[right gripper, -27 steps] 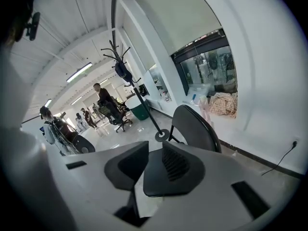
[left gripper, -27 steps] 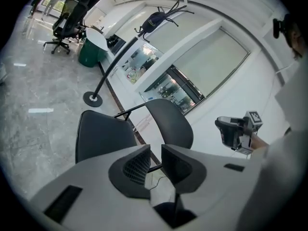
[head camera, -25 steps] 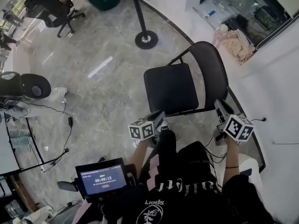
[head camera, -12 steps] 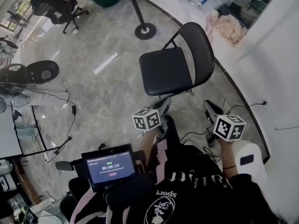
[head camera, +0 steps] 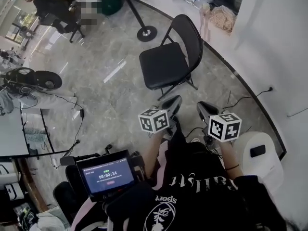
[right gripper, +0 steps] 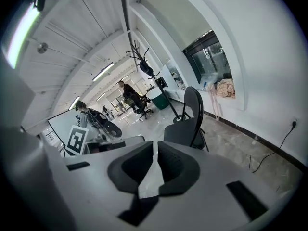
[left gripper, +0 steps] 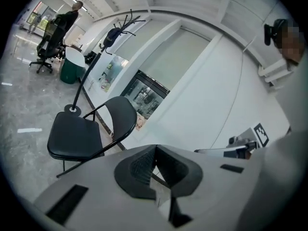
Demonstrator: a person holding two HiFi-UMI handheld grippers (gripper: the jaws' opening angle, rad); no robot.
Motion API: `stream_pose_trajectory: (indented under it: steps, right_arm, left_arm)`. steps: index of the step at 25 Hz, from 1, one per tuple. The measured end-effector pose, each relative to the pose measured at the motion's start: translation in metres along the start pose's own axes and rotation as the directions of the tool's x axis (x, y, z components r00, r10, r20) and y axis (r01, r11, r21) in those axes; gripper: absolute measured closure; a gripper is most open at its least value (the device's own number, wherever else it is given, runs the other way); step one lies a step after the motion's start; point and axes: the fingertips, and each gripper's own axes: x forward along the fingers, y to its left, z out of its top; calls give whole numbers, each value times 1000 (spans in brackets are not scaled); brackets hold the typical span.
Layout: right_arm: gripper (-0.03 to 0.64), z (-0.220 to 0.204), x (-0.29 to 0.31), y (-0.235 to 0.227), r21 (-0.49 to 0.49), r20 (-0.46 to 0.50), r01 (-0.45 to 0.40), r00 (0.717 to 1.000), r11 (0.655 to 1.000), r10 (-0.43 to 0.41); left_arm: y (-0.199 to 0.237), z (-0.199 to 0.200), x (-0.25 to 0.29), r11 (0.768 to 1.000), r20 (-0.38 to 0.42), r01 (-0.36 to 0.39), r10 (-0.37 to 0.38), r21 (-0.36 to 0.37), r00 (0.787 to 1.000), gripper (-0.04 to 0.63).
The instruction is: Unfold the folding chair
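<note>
The black folding chair (head camera: 166, 65) stands unfolded on the grey floor, seat level and backrest up. It also shows in the left gripper view as the chair (left gripper: 77, 136) and in the right gripper view as the chair (right gripper: 185, 126). Both grippers hang in front of my body, well short of the chair and touching nothing. My left gripper (head camera: 174, 101) is shut with its pads meeting, and my left gripper (left gripper: 155, 150) holds nothing. My right gripper (head camera: 204, 107) keeps a thin slit between its pads; nothing lies in my right gripper (right gripper: 155, 146).
A stanchion base (head camera: 147, 32) stands just behind the chair. A white wall and raised ledge curve along the right, with a cloth heap (head camera: 222, 16) on it. A white rounded unit (head camera: 260, 153) sits at my right. A person (head camera: 48, 6) sits far left. A screen (head camera: 106, 177) hangs at my chest.
Both grippers have drawn back from the chair toward my body, and the right one has come closer to the left. The chair now lies farther off and has not changed shape.
</note>
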Motion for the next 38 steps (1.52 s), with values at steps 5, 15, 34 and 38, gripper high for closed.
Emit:
stream_pose_trajectory:
  steps: [5,15,34,38]
  right_arm:
    - [575,-30,-15,15,7,-11,-46,999,999,46]
    - [575,-37,-19,46,14,22,-28,999,1000,28]
    - [575,-63,82,205,2,80,63,995,998,-63]
    - [575,-80,84,214,-4,63,87,994,996,-87]
  left_arm:
    - [-26,-23,-22,998,-39,-24,27,56,999,591]
    - [-29,-16,-63,997,-27,-1,3,71,1000,591]
    - [83,3,-213,995,-29,52,-50,90,998,591]
    - [90,1,-228,995,-12,67,-66,79,998,591]
